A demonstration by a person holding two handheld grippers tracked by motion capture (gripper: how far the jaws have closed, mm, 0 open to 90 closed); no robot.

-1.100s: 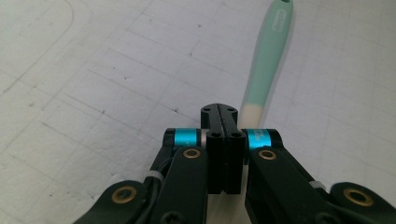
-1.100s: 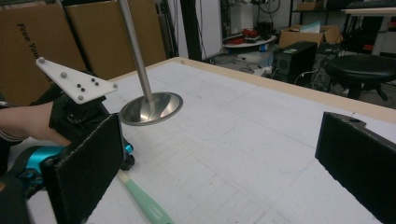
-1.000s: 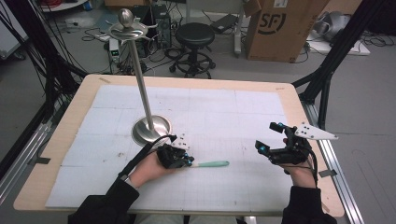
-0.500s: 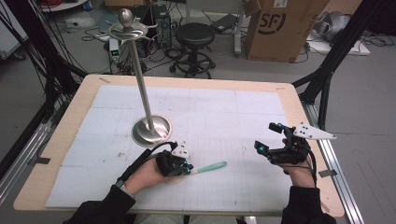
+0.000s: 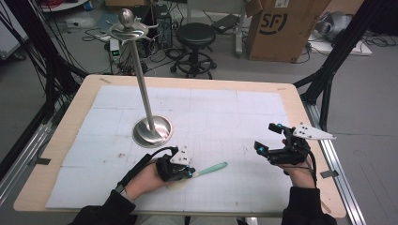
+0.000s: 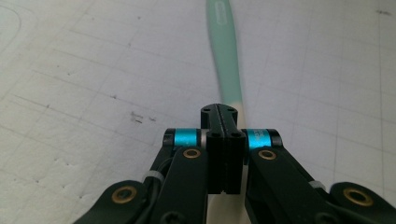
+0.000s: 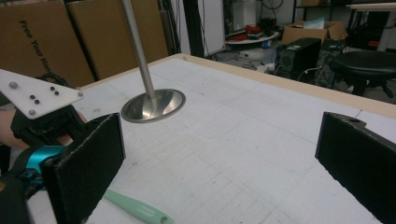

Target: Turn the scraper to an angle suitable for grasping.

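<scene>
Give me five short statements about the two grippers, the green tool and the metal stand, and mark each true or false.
1. The left gripper is shut on the mint-green tool. True.
2. The right gripper is clamped on the tool too. False: its jaws stand wide apart with nothing between them, off to the tool's right.
3. The metal stand lies tipped over on the table. False: it stands upright on its round base.
4. The tool's free end points toward the right gripper. True.
5. The tool hangs from the top of the stand. False: it is low over the white mat, in the left gripper's jaws.
</scene>
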